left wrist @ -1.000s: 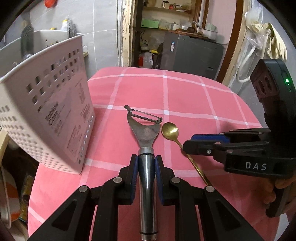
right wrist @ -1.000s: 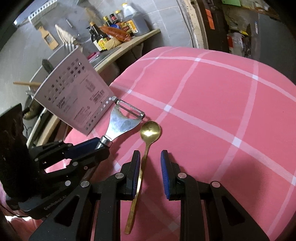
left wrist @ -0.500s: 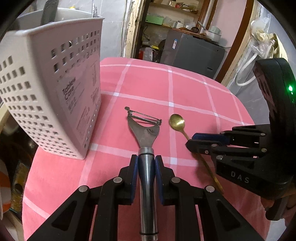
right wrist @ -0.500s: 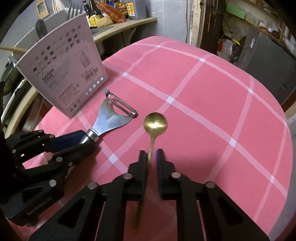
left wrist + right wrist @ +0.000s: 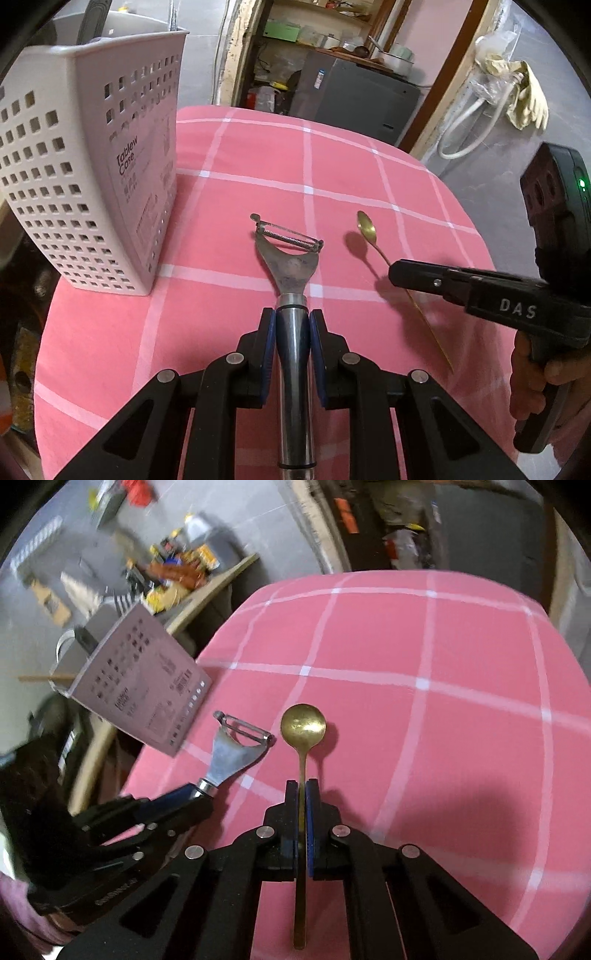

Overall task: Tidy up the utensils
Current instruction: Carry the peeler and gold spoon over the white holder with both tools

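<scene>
At the far left of the left wrist view a white perforated utensil basket stands upright on the table, which wears a pink cloth crossed by white lines (a dark handle pokes out of the basket's top). In the right wrist view the same basket appears blurred, near the table's left edge.

To its right, well clear of the basket wall, the left gripper is clamped on the steel peeler: its blue pads press both sides of the round handle just below the collar, and the blade head points away from the camera. From the right wrist view the left gripper and the peeler show at lower left, the head reaching toward the basket's lower corner without touching it.

Further right is the gold spoon. The right gripper is closed tight on its thin stem, pads meeting on either side with the bowl ahead of the fingertips and the handle end running back under the gripper. The spoon's shadow lies beside the bowl on the cloth, so the bowl sits clear of the table. In the left wrist view the spoon juts from the right gripper, with a person's hand on its grip at the far right.
</scene>
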Action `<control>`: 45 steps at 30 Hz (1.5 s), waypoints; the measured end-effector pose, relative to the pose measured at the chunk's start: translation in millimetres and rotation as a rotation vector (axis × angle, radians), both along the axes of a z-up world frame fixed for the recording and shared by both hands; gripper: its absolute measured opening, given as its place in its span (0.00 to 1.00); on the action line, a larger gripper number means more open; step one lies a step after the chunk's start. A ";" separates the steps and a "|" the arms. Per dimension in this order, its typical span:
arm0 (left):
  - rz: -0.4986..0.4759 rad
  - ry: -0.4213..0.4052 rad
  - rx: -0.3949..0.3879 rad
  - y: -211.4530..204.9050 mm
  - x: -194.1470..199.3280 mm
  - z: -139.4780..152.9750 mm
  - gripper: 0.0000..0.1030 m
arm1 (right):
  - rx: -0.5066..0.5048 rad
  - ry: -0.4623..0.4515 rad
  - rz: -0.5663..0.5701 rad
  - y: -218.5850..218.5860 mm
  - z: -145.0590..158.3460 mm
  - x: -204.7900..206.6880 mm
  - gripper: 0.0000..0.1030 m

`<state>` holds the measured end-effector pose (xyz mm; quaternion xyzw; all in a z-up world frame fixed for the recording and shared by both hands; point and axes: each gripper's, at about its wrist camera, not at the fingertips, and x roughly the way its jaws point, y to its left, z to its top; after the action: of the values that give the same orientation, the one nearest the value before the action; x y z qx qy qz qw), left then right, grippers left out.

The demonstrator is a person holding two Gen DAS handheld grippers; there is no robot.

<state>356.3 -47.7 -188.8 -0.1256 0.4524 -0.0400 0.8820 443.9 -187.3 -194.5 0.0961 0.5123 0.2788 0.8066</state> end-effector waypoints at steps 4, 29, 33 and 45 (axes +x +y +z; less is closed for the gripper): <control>-0.026 -0.004 -0.020 -0.6 -5.5 1.6 0.17 | 0.094 -0.012 -0.079 -22.3 -5.4 -16.1 0.03; -0.139 -0.338 -0.132 32.9 -48.9 144.0 0.17 | 0.340 -0.426 -0.174 -32.1 137.0 -38.6 0.03; -0.123 -0.406 -0.110 50.8 -50.7 174.9 0.17 | 0.370 -0.497 -0.155 -14.2 169.7 -35.6 0.03; -0.035 -0.551 -0.050 99.7 -41.6 226.0 0.17 | 0.390 -0.623 -0.093 42.3 224.9 -26.2 0.03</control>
<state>314.7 52.0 37.2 -0.1238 0.1965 -0.0990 0.9676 417.7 -145.0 30.4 0.1815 0.1747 0.3502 0.9022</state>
